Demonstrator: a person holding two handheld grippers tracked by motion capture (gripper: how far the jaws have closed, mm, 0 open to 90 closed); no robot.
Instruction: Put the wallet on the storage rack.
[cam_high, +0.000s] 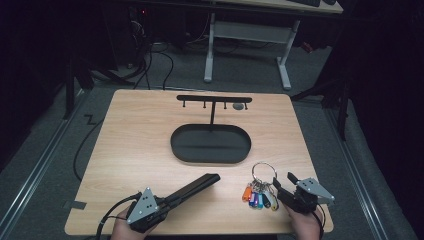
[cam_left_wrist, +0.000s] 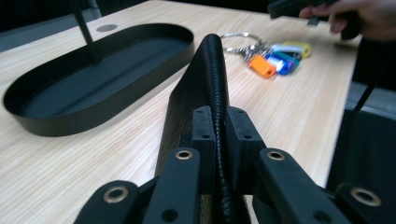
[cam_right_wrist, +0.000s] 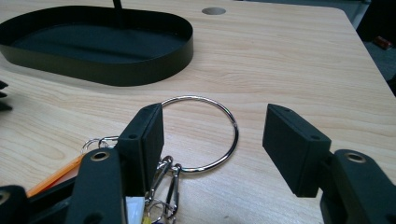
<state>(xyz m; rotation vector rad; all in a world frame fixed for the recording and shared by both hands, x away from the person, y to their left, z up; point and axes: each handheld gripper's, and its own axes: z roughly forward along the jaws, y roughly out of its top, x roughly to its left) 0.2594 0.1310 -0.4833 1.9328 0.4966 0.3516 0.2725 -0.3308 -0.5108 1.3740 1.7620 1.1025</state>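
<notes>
- My left gripper (cam_high: 197, 186) is clenched on a flat black case (cam_left_wrist: 196, 100), something like a leather wallet or key pouch; in the left gripper view the pads pinch its stitched edge at the near end.
- The case's long axis runs from my left hand up and to the right, toward the tray, and its far end (cam_high: 210, 178) looks to be just off the tabletop (cam_high: 135, 145).
- My right gripper (cam_high: 281, 183) is released: in the right gripper view its jaws stand apart on either side of the big key ring (cam_right_wrist: 201, 134), pressing on nothing.
- The ring lies flat, just beyond the right gripper and slightly to its left, with the coloured key tags (cam_high: 259, 197) fanned out on the near side of it.
- The right hand is plainly the nearer one to the keys; the left is well apart from them and already loaded.
- Farther off, mid-tabletop, sits the oval black tray (cam_high: 210, 158) with its hook rack (cam_high: 214, 98) behind. I judge the case travels far and right to reach it.
</notes>
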